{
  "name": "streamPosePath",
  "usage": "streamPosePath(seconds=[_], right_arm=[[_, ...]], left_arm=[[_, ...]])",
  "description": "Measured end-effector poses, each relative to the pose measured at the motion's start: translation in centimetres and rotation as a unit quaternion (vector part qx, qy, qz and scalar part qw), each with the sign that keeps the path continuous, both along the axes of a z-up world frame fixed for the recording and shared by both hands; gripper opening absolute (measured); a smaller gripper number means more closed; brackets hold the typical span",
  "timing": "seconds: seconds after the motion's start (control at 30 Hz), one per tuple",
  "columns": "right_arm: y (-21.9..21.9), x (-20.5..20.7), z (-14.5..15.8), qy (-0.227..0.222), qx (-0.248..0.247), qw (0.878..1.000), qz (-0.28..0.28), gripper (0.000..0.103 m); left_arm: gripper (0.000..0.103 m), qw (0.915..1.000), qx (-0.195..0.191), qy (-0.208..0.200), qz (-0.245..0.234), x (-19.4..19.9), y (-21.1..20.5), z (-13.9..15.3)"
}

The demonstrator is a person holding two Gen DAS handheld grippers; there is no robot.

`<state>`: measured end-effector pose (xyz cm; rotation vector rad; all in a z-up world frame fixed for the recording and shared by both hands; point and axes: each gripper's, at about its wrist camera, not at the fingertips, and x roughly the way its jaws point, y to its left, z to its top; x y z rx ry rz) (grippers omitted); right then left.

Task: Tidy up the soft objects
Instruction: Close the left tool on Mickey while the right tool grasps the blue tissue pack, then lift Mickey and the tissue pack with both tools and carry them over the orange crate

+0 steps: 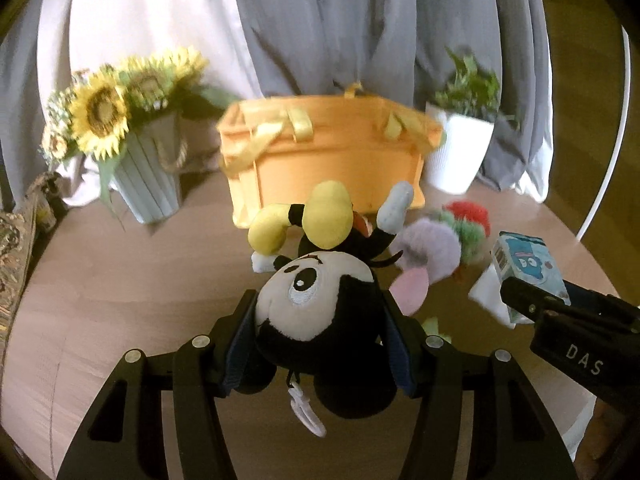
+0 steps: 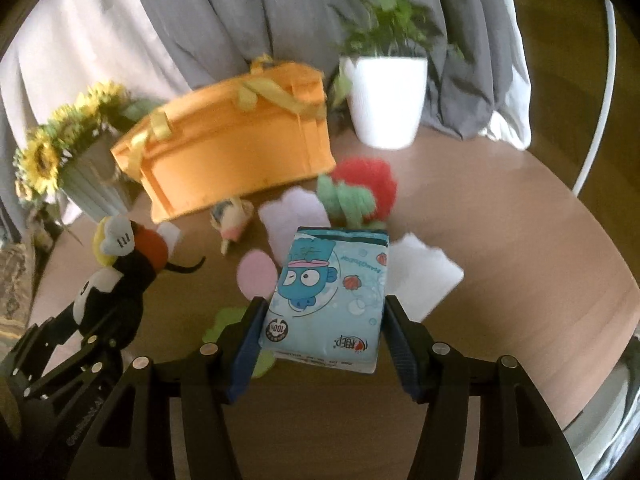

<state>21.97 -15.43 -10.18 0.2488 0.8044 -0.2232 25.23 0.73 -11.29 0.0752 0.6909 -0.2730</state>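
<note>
Two grippers are loaded, each clamped on one soft item above the round wooden bench (image 2: 500, 240). The left gripper (image 1: 320, 320) has its pads pressed against both sides of the head of a black-and-white mouse plush (image 1: 320, 312). The plush is inverted: yellow shoes point up toward the orange fabric basket (image 1: 332, 148), and a white clip hangs from the head. From the right wrist view, the same plush (image 2: 116, 280) is off the bench surface, left of the other items.

The right gripper (image 2: 324, 340) is closed on a light-blue tissue pack (image 2: 328, 300) printed with a blue cartoon fish. Its blue pads contact the two long edges of the pack.

On the bench, in front of the basket (image 2: 228, 152), lie:
- a red-and-green fluffy toy (image 2: 360, 188);
- a pale lavender mitt-shaped piece (image 2: 294, 216);
- a pink oval piece (image 2: 256, 276);
- a small cream plush (image 2: 234, 220);
- a white folded cloth (image 2: 424, 276), just beside the pack.

A sunflower arrangement (image 1: 108, 112) stands left of the basket. A white potted plant (image 2: 386, 96) stands right of it. Grey curtains (image 1: 360, 20) hang behind.
</note>
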Motion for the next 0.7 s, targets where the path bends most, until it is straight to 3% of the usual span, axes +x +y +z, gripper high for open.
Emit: streamPosePath(seconds=[0.2, 0.7], right_arm=[[0.2, 0.3, 2.8, -0.038, -0.007, 0.999, 0.014, 0.059], [0.8, 2.8, 8.0, -0.117, -0.009, 0.992, 0.04, 0.059]], left_arm=[[0.057, 0.9987, -0.004, -0.049, 0.014, -0.3, 0.5, 3.2], [0.057, 0.9927, -0.019, -0.109, 0.047, 0.9, 1.5, 8.1]])
